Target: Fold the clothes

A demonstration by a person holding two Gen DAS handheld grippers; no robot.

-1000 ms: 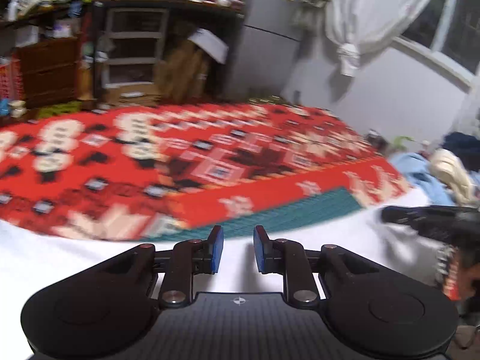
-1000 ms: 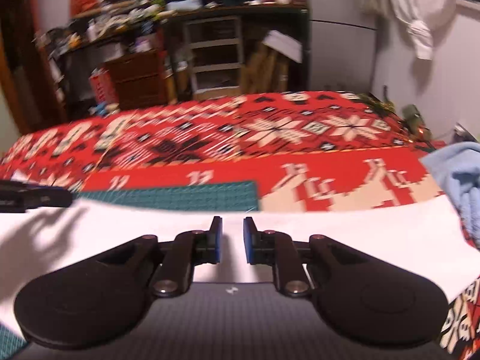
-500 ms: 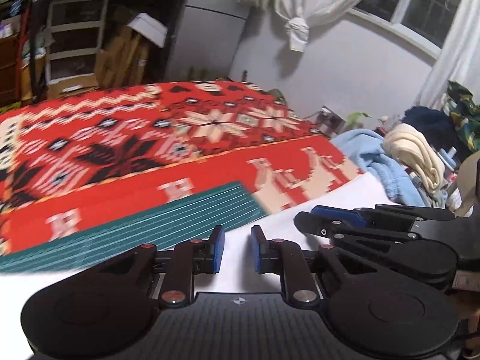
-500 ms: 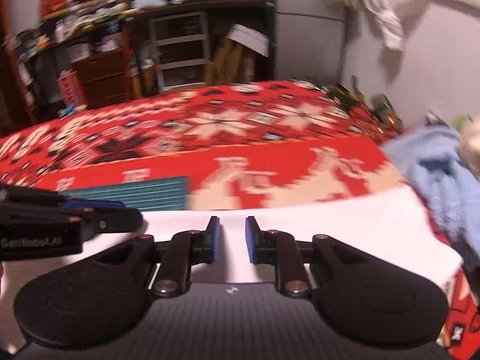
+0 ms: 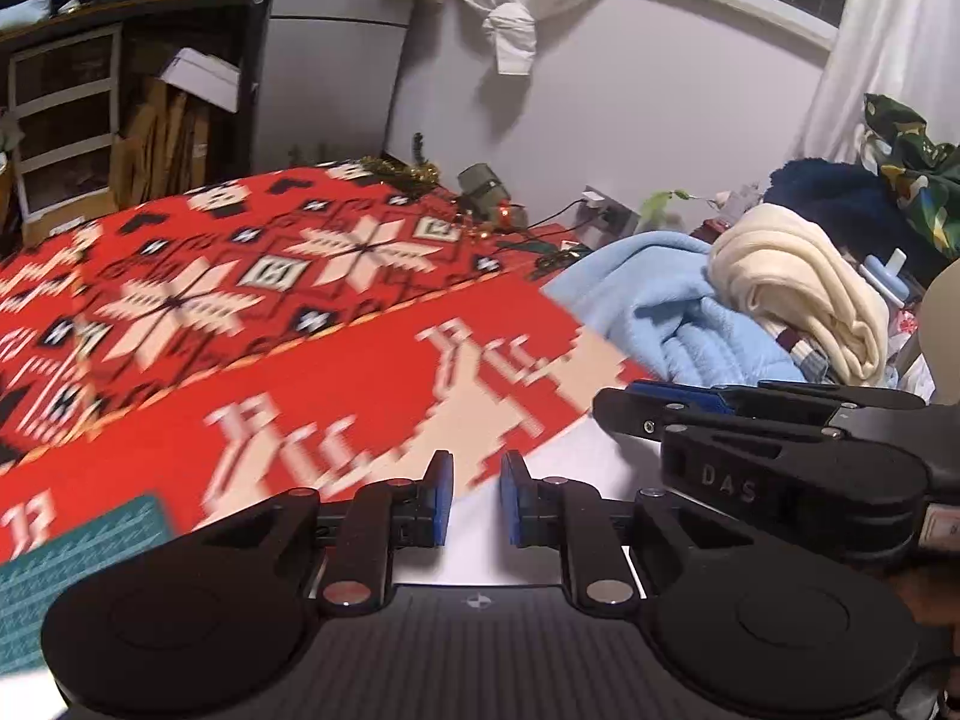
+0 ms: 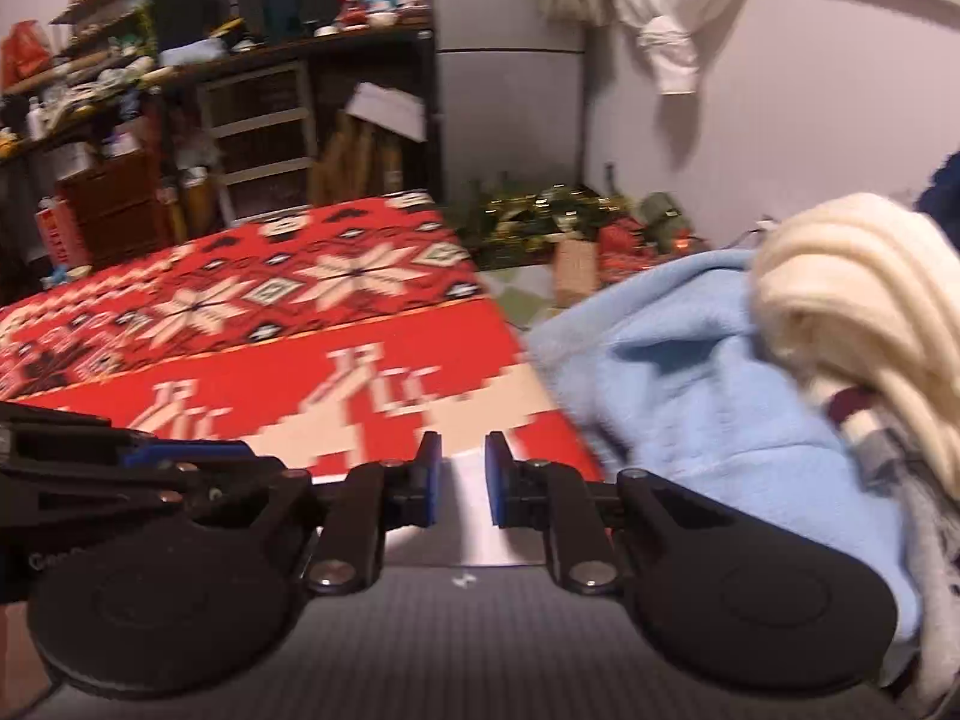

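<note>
Here, in the left wrist view, the left gripper (image 5: pixel 474 498) hangs low over a white cloth (image 5: pixel 576 462), its blue pads set a small gap apart with white fabric showing between them; whether they pinch any of it I cannot tell. The cloth lies on a red patterned blanket (image 5: pixel 336 384), and a green mat (image 5: pixel 72 558) shows at the lower left. Just to the right, the right gripper (image 5: pixel 624 396) lies side-on and close by, its fingertips over the cloth's edge; its jaws cannot be read from this angle. Beyond it sits a pile of clothes: a blue fleece (image 5: pixel 654 300) with a cream garment (image 5: pixel 798 294) on top. In the right wrist view, the right gripper (image 6: pixel 462 486) likewise has its pads slightly apart with a strip of the white cloth (image 6: pixel 468 516) between them, and again a grip cannot be told. The left gripper (image 6: pixel 180 456) reaches in from the left, just beside it. The blanket (image 6: pixel 288 348) spreads ahead, and the blue fleece (image 6: pixel 690 372) and cream garment (image 6: pixel 852 294) rise close on the right.
</note>
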